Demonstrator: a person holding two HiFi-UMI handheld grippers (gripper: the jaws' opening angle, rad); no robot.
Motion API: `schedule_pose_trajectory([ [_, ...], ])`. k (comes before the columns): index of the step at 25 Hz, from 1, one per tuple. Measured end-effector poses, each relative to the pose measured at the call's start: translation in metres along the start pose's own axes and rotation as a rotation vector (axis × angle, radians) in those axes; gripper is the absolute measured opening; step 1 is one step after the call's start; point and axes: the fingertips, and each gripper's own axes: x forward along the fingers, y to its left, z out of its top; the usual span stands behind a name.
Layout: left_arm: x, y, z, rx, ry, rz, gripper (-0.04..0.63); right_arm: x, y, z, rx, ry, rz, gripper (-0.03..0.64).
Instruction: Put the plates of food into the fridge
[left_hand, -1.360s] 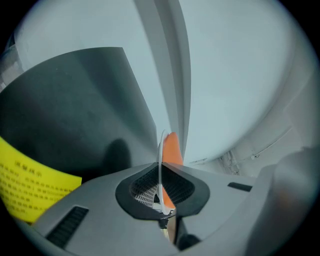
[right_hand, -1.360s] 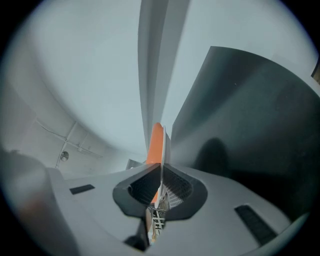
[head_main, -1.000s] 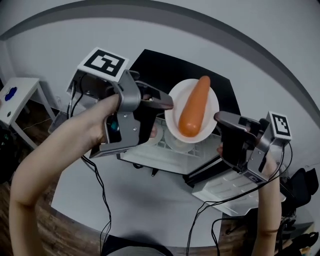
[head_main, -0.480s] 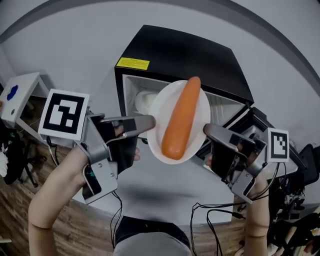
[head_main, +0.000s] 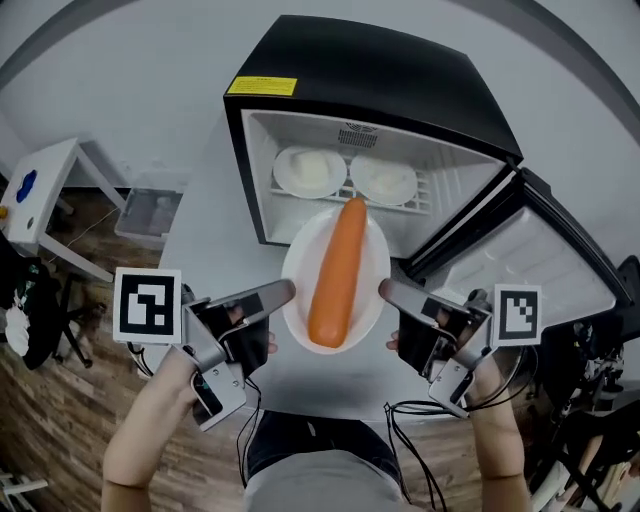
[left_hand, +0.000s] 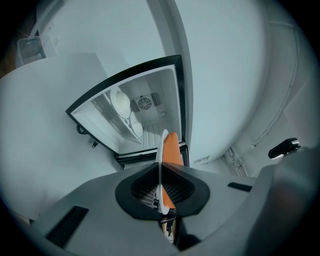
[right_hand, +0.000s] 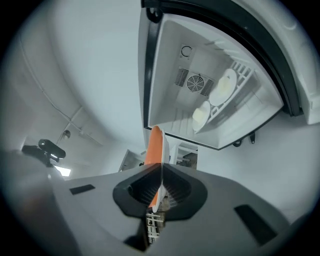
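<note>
A white plate (head_main: 372, 262) with one big orange carrot (head_main: 336, 275) on it hangs in the air in front of the open black fridge (head_main: 370, 70). My left gripper (head_main: 285, 292) is shut on the plate's left rim and my right gripper (head_main: 386, 290) is shut on its right rim. In the left gripper view the thin plate (left_hand: 161, 150) edge runs between the jaws of the left gripper (left_hand: 160, 192), with the carrot (left_hand: 172, 147) beyond it. The right gripper view shows the same for the right gripper (right_hand: 160, 192), plate (right_hand: 161, 172) and carrot (right_hand: 154, 147). Two plates of pale food (head_main: 310, 170) (head_main: 385, 180) sit on the fridge's upper shelf.
The fridge door (head_main: 540, 250) stands open to the right, close to my right gripper. A small white table (head_main: 35, 195) and a clear plastic box (head_main: 145, 210) are on the floor at the left. Cables (head_main: 410, 425) hang beneath both grippers.
Both grippers have come down and nearer to me with the plate and carrot still held between them. The fridge's open inside with its two plates has come into view above the plate.
</note>
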Motion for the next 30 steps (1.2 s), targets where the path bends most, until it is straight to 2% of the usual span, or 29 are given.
schedule_pose_trajectory([
  [8, 0.01, 0.066, -0.025, -0.051, 0.023, 0.059, 0.021, 0.003, -0.066, -0.029, 0.03, 0.002, -0.073, 0.025],
  [12, 0.016, 0.09, -0.029, -0.072, 0.013, 0.072, 0.021, 0.008, -0.096, -0.035, 0.047, -0.017, -0.053, 0.025],
  [14, 0.02, 0.104, -0.029, -0.042, 0.005, 0.093, 0.021, 0.01, -0.112, -0.037, 0.075, -0.029, -0.045, 0.025],
  [16, 0.025, 0.12, -0.031, -0.021, 0.002, 0.123, 0.021, 0.01, -0.131, -0.039, 0.086, -0.034, -0.074, 0.023],
  [19, 0.034, 0.144, -0.036, -0.064, -0.003, 0.145, 0.021, 0.01, -0.157, -0.04, 0.105, -0.036, -0.115, 0.023],
  [22, 0.043, 0.163, -0.034, -0.09, -0.033, 0.139, 0.021, 0.011, -0.182, -0.037, 0.128, -0.047, -0.134, 0.023],
  [30, 0.062, 0.203, -0.019, -0.075, -0.124, 0.132, 0.021, 0.028, -0.22, -0.015, 0.061, -0.118, -0.159, 0.023],
])
